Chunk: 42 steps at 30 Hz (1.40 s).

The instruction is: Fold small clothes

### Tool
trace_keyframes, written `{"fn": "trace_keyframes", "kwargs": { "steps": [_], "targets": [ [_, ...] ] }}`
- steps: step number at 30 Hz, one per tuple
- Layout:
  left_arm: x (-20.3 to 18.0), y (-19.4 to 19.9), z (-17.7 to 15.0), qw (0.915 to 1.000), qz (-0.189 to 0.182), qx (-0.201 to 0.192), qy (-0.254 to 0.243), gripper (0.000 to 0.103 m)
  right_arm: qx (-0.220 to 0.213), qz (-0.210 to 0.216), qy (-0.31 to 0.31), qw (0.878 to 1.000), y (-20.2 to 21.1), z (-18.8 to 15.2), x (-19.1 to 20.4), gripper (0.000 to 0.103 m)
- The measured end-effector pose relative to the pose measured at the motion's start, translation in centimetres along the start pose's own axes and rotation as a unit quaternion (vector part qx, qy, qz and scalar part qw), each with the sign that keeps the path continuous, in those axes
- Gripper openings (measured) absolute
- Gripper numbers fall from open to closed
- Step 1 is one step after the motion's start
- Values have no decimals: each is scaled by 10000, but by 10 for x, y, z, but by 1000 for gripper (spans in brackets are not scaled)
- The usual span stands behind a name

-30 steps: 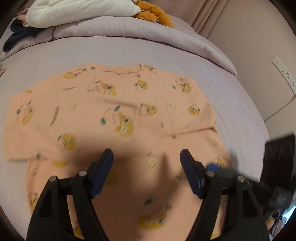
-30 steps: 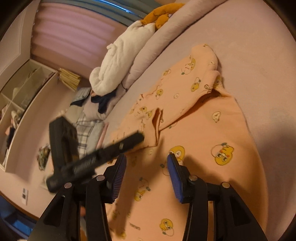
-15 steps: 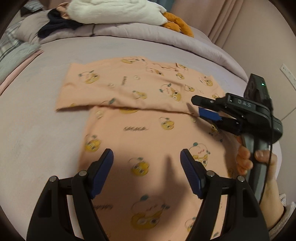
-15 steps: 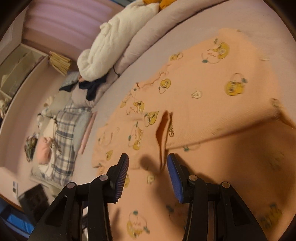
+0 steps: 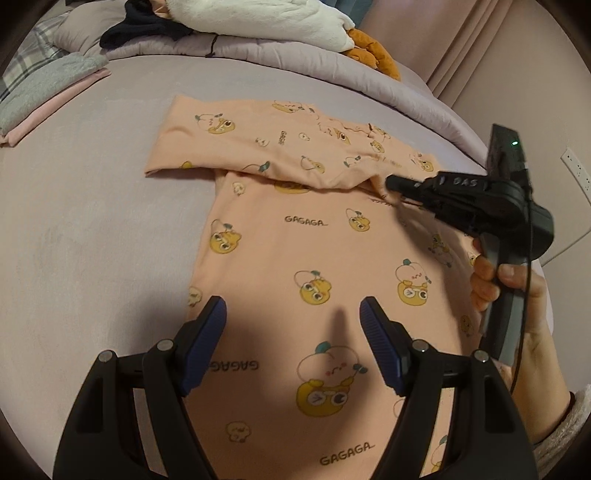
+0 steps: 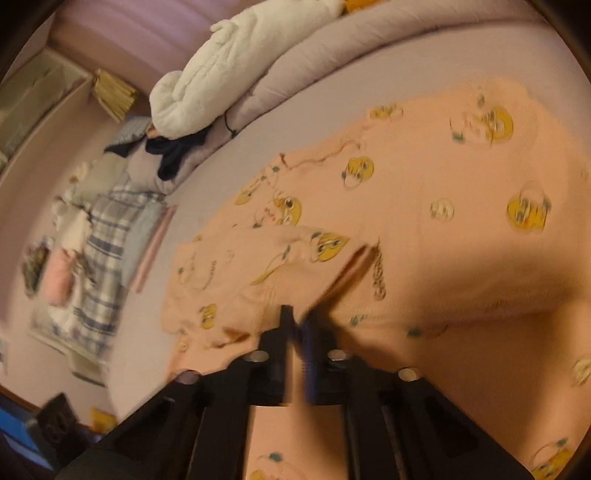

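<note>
A small peach shirt with yellow cartoon prints lies flat on the lilac bed, a sleeve folded across its upper part. My left gripper is open and empty, hovering over the shirt's lower half. My right gripper reaches in from the right and touches the edge of the folded sleeve. In the right wrist view the shirt fills the frame and the right gripper is shut on the folded sleeve's edge.
A rolled lilac duvet with a white blanket, dark clothes and an orange plush toy lines the far side of the bed. Folded grey and pink bedding lies at the far left. Shelves and a wall stand behind, blurred.
My right gripper moved down to the folded sleeve's edge and closed on it. My left gripper pulled back and turned slightly, still open.
</note>
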<state>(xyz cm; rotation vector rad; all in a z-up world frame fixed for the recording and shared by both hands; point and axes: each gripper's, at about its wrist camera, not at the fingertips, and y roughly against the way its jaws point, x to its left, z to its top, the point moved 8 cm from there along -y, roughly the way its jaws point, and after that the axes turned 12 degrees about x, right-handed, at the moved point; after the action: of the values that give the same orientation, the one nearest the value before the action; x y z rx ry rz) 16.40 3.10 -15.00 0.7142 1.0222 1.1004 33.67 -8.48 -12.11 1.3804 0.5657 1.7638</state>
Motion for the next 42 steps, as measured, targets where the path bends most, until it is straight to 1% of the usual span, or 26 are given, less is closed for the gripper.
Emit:
{"fn": "trace_keyframes", "kwargs": {
  "steps": [4,6,8,12,14,17,18,20,22,23,25,27,29,31,33,34,35,36,37,38,40,42],
  "targets": [
    [4,2,1,10000,-35,-6,63,75,-324,-247,369,9985,28,9,7,5],
    [4,4,2,9999,-87,-32,102,75,-506,-506,588,9957,48,18,10,5],
    [4,4,3,9998,-118,-40,137,75,-663,-893,736,9911,66,27,4,5],
    [3,1,2,9998,-118,-3,152,75,-792,-1252,646,9869,89,37,-19,5],
    [3,0,3,9999,-97,21,141,75,-753,-1379,553,9860,92,36,-32,5],
    [3,-1,2,9998,-92,58,140,75,-721,-1835,417,9795,91,35,-53,5],
    [3,-1,2,9998,-91,67,141,75,-694,-1886,343,9790,90,34,-59,5],
    [4,-2,3,9998,-83,90,150,75,-515,-1966,231,9788,83,33,-72,5],
    [4,-2,3,9998,-72,98,137,75,-293,-2150,109,9761,76,31,-84,5],
    [4,-3,3,9998,-62,99,129,75,-287,-2231,58,9744,76,30,-86,5],
    [4,-3,2,9999,-43,112,114,75,-472,-2306,30,9719,82,32,-84,7],
    [3,-5,1,9999,-29,120,101,75,-829,-2423,119,9666,93,34,-73,9],
    [3,-5,2,9999,-19,123,100,75,-1010,-2325,304,9669,96,36,-63,9],
    [3,-5,1,9999,-12,130,97,75,-1019,-2296,443,9669,89,41,-56,9],
    [3,-3,0,9999,-2,130,92,75,-852,-2157,491,9715,79,42,-57,9],
    [3,-3,-1,9999,-2,133,92,75,-698,-2082,446,9746,71,42,-61,9],
    [3,-2,-1,9999,0,137,93,75,-393,-2061,301,9773,57,40,-71,9],
    [3,-2,-2,9999,5,140,94,75,-197,-2033,227,9787,49,39,-76,9],
    [3,-1,-3,9999,12,147,91,75,-98,-1977,198,9800,44,36,-80,9],
    [3,-1,-5,9998,25,152,85,75,-188,-1923,228,9809,46,37,-79,9],
    [3,1,-9,9999,41,147,79,75,-196,-1821,83,9830,51,36,-79,9],
    [3,4,-13,9999,34,122,78,75,-220,-1807,25,9833,58,28,-75,9]
  ]
}}
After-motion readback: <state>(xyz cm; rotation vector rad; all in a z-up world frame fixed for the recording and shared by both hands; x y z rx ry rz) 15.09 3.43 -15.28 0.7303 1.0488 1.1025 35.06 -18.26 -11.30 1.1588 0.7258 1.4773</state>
